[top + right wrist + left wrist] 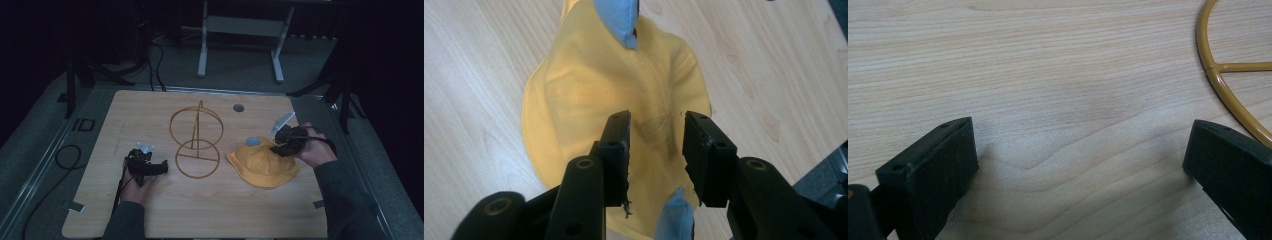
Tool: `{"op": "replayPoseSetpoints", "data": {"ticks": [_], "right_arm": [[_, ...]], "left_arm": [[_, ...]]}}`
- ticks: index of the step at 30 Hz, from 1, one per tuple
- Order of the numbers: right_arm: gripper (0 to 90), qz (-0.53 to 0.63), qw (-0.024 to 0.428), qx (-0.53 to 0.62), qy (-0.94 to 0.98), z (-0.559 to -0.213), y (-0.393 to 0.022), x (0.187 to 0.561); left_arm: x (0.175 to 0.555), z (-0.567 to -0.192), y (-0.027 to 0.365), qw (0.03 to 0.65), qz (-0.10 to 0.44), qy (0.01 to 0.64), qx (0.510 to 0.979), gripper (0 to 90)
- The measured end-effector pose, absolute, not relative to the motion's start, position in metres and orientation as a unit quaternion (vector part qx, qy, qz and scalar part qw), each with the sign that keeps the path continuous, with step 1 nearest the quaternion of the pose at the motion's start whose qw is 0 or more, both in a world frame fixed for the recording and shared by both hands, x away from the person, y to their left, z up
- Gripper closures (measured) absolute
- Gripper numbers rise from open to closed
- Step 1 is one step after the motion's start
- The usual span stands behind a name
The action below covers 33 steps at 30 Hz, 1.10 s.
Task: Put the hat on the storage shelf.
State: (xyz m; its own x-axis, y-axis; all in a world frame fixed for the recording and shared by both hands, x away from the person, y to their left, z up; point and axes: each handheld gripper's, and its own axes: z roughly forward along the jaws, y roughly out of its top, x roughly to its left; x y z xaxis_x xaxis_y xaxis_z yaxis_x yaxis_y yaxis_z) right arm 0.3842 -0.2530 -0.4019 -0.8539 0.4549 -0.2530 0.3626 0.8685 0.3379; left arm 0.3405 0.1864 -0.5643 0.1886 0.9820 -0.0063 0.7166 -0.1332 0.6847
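The left gripper [161, 167] rests idle near the table [210, 215] edge, jaws wide and empty. Farther right, the right gripper [655, 131] hovers part-open over the yellow hat [589, 95]. Next it likely pinches the crown, lifting toward the 2-ring wire stand [196, 140].

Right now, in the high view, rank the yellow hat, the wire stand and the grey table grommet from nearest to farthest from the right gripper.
1. Yellow bucket hat: directly under the right gripper, by the table's right edge.
2. Gold wire stand: mid-table, to the gripper's left.
3. Grey grommet: near the far edge; roughly as far as the stand's nearest ring, too close to call.
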Motion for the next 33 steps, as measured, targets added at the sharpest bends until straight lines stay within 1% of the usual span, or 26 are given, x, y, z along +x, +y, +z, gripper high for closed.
{"op": "replayPoseSetpoints", "data": {"ticks": [4, 15, 16, 17, 19, 20, 21, 33], "right_arm": [[61.5, 0.13, 0.161, 0.213, 0.955, -0.403, -0.252, 0.389], [59.0, 0.101, 0.13, 0.19, 0.968, -0.413, -0.243, 0.4], [60.4, 0.098, 0.126, 0.189, 0.969, -0.414, -0.242, 0.4], [64.2, 0.092, 0.125, 0.186, 0.97, -0.415, -0.241, 0.4], [77.5, 0.079, 0.124, 0.181, 0.972, -0.417, -0.239, 0.401], [82.5, 0.071, 0.127, 0.177, 0.973, -0.417, -0.238, 0.401], [84.2, 0.066, 0.136, 0.173, 0.973, -0.417, -0.237, 0.401], [84.8, 0.057, 0.143, 0.166, 0.974, -0.414, -0.234, 0.396]], "left_arm": [[0.34, -0.564, 0.186, 0.286, 0.232, 0.593, 0.716, 0.9], [0.34, -0.564, 0.186, 0.286, 0.233, 0.593, 0.716, 0.9], [0.34, -0.564, 0.186, 0.286, 0.233, 0.593, 0.716, 0.9], [0.34, -0.564, 0.186, 0.286, 0.233, 0.593, 0.716, 0.9], [0.34, -0.564, 0.186, 0.286, 0.232, 0.593, 0.716, 0.9], [0.34, -0.564, 0.186, 0.286, 0.232, 0.593, 0.716, 0.9], [0.34, -0.564, 0.186, 0.286, 0.232, 0.593, 0.716, 0.9], [0.34, -0.564, 0.186, 0.286, 0.232, 0.593, 0.716, 0.9]]}}
